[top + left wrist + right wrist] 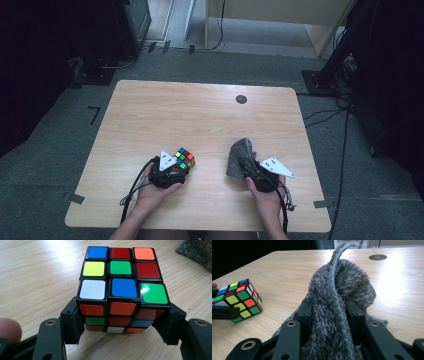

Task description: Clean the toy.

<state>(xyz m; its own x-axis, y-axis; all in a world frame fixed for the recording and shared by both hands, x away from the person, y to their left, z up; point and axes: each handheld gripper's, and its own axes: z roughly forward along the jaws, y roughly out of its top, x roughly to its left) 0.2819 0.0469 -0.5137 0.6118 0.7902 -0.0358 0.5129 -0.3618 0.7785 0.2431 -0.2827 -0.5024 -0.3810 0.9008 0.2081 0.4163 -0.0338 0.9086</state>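
Both forearms came in from the bottom edge of the high view, palms cupping the 2 grippers low over the table. Left hand held the left gripper pointing up-right, its jaws pinching the puzzle cube by its lower sides. Right hand held the right gripper pointing up-left, jaws clamped on a bunched grey fuzzy cloth that stood up in a hump. Cube sat left of centre near the front edge, cloth right of centre, the 2 well apart.

Left gripper view: cube close up, top face mixed blue, red, orange, yellow, green, white stickers, black jaws pressed on both lower flanks; a fingertip at the left edge; a corner of the cloth top right. Right gripper view: cloth squeezed between the jaws, a corded hem running up over the pile; cube off left, tilted, held by the other gripper's jaw.

Table was light wood grain with rounded corners and a dark round grommet near the far edge. Grey carpet floor with tape marks, cables at right, dark stands and equipment at the sides, pale furniture at the back.
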